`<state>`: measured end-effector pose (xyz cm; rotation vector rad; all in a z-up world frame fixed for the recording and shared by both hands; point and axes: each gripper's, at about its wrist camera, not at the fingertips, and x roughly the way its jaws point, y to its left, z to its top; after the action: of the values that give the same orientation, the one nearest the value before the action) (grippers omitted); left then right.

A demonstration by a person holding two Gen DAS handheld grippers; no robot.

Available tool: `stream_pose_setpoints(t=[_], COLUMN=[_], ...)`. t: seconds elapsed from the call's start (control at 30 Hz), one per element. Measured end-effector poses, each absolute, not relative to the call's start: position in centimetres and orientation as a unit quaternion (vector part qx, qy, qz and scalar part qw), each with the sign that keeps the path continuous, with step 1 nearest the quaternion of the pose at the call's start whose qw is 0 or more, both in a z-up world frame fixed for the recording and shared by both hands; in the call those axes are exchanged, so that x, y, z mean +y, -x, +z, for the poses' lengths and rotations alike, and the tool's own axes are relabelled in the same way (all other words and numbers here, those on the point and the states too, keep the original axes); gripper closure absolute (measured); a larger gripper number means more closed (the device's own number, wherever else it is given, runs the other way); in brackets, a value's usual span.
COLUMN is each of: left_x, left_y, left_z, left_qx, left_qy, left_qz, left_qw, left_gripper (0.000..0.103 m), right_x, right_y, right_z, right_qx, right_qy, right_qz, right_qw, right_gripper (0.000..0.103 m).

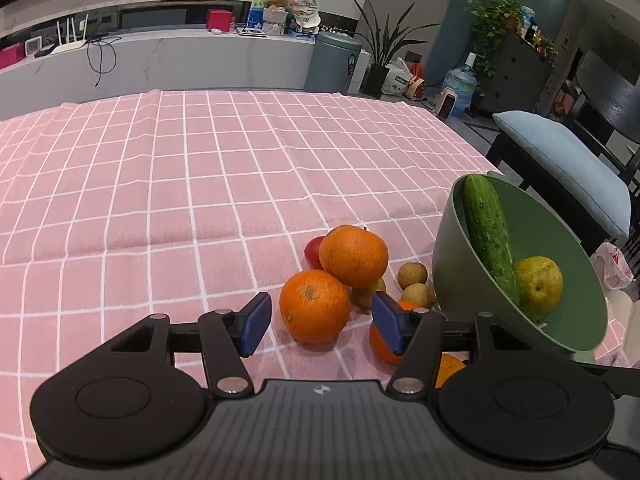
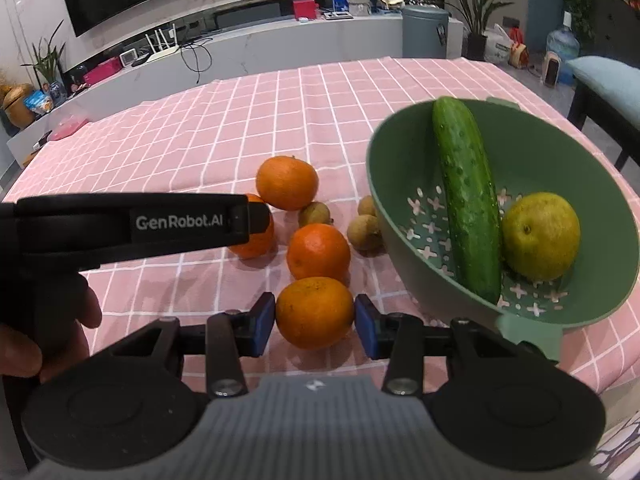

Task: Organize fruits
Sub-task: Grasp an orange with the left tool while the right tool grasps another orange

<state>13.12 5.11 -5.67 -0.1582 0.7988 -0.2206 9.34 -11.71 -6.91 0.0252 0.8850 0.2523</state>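
My right gripper [image 2: 315,322] is shut on an orange [image 2: 315,312], its blue pads touching both sides, low over the pink checked cloth. More oranges [image 2: 318,252] [image 2: 287,182] and small brown fruits [image 2: 363,233] lie beyond it. A green bowl [image 2: 400,200] at the right holds a cucumber [image 2: 468,200] and a yellow-green pear [image 2: 540,236]. My left gripper [image 1: 320,326] is open, with an orange [image 1: 314,306] just ahead between the fingers, untouched. Another orange [image 1: 354,255] sits behind it, and the bowl [image 1: 448,256] stands to the right.
The left gripper's black body [image 2: 136,226] crosses the left of the right wrist view, hiding part of an orange. A red fruit [image 1: 314,251] peeks behind the oranges. A bench with a blue cushion [image 1: 568,168] stands past the table's right edge.
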Motion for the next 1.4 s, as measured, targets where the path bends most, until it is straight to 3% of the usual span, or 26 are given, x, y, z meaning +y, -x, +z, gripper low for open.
stream_pose_setpoints(t=[0.5, 0.6, 1.0, 1.4], left_x=[3.9, 3.7, 4.4, 6.7], left_y=[-14.9, -14.8, -12.8, -9.6], left_z=[-6.7, -6.7, -6.3, -4.5], left_qx=[0.387, 0.393, 0.405, 0.415], left_qy=[0.056, 0.041, 0.059, 0.139], left_qz=[-0.103, -0.093, -0.073, -0.046], left_qw=[0.914, 0.914, 0.909, 0.898], left_gripper=[0.035, 0.052, 0.057, 0.058], right_x=[-12.1, -12.1, -12.4, -13.7], right_y=[-10.6, -10.6, -10.1, -9.1], right_z=[-6.7, -6.7, -6.9, -6.3], right_qx=[0.434, 0.437, 0.449, 0.464], right_qy=[-0.016, -0.016, -0.022, -0.026], right_qz=[0.133, 0.134, 0.149, 0.176], right_qw=[0.891, 0.889, 0.881, 0.868], right_gripper=[0.063, 0.063, 0.063, 0.063])
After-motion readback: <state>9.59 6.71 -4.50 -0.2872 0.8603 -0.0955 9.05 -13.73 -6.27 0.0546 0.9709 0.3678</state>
